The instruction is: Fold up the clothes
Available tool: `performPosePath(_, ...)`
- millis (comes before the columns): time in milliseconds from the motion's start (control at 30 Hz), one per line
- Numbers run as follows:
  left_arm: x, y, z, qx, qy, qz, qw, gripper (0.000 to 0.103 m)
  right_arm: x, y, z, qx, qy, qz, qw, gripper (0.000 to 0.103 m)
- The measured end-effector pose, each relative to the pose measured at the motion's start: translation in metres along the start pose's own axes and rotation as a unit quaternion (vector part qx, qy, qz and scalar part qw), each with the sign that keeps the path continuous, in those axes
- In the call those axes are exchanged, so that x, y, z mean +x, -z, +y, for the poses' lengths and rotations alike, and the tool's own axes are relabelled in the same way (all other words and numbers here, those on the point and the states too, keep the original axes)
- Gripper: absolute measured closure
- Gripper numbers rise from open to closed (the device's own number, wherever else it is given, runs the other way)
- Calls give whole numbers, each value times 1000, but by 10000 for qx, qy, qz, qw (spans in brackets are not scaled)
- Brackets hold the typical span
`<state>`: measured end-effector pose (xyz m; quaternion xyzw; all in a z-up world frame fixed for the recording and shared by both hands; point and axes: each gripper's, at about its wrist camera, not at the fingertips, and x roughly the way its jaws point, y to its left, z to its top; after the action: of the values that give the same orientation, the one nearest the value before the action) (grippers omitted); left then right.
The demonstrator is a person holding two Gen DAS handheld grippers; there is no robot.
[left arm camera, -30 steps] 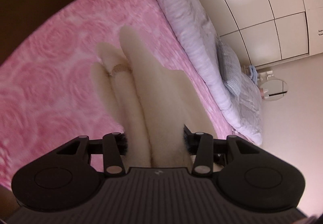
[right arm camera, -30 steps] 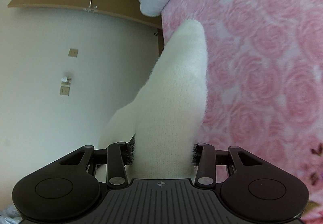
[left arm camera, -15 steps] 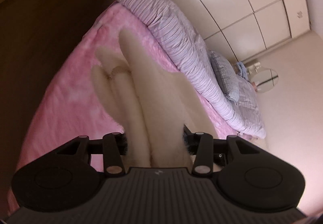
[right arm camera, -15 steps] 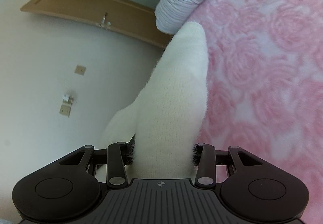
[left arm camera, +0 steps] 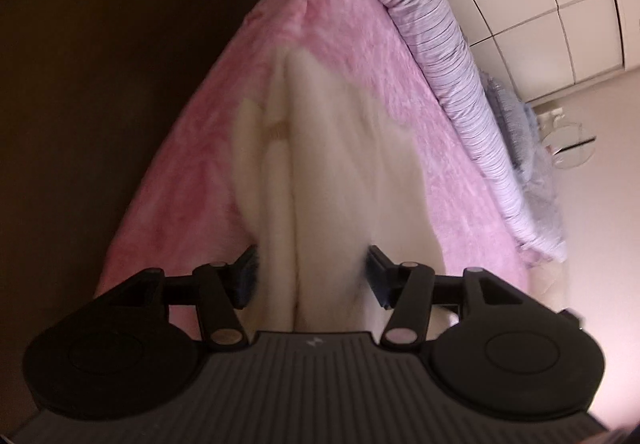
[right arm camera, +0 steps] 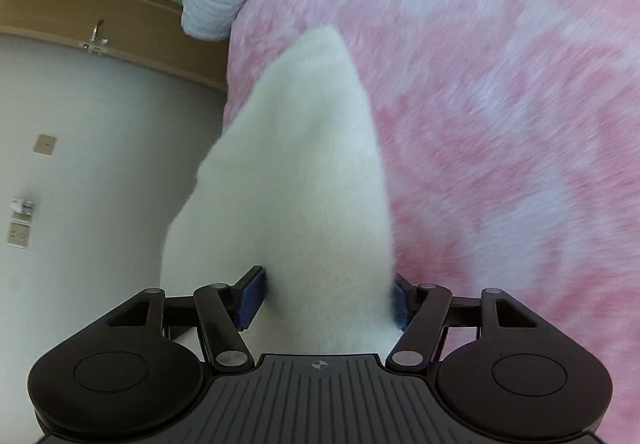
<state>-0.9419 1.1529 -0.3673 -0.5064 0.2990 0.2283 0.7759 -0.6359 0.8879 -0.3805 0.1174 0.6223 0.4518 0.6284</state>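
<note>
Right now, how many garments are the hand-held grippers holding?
1 that I can tell: the cream fuzzy garment, pinched by the left hand-held gripper and right hand-held gripper above the pink blanket. More may be hidden.

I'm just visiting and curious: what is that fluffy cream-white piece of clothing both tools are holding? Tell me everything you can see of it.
The fluffy cream-white knitted garment looks soft and fuzzy, like a sweater, though its full shape is hidden. The left gripper and the right gripper each pinch a bunched part between blue-padded fingers. In the left view it hangs in long folds over the pink rose-patterned blanket, with a small tan label showing. In the right view its surface tapers to a rounded tip. The image is motion-blurred.
</note>
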Motion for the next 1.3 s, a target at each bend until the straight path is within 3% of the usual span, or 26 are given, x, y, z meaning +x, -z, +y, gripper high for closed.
performPosePath(167,-57,21,-34,753,-895,-291,9927,65,-62,16,31,-866,1224,-614,9868,40)
performPosePath(233,-70,35,-54,1225,-1144,-285,9854,71,-75,32,48,-1439,1390,-712,9772,51)
performPosePath(300,-65,44,-59,1463,-1241,-234,9811,77,-78,54,64,-2022,1583,-599,9646,80)
performPosePath(367,-55,51,-60,1647,-1303,-173,9776,81,-73,76,74,-2388,1627,-515,9560,88)
performPosePath(500,-37,65,-62,2013,-1424,-50,9691,86,-55,107,76,-2722,1572,-457,9482,92)
performPosePath(600,-23,76,-64,2285,-1514,42,9617,86,-38,111,76,-2922,1542,-668,9415,92)
performPosePath(733,-12,80,-64,2422,-1532,212,9578,85,-3,108,72,-3237,1973,-140,9253,92)
performPosePath(867,-28,68,-74,2303,-1502,349,9608,87,-19,93,81,-2853,1895,29,9395,92)
performPosePath(967,-52,57,-89,2288,-1363,85,9638,87,-40,78,88,-2606,1725,-202,9497,92)
performPosePath(1067,-59,44,-103,2411,-1278,-116,9620,87,-41,66,95,-2648,1738,-281,9481,92)
performPosePath(1200,-20,37,-104,2761,-1552,191,9483,87,-24,57,95,-2697,1833,-170,9452,92)
performPosePath(1300,-6,34,-92,2609,-1621,324,9511,85,-8,56,87,-2769,1875,-50,9424,92)
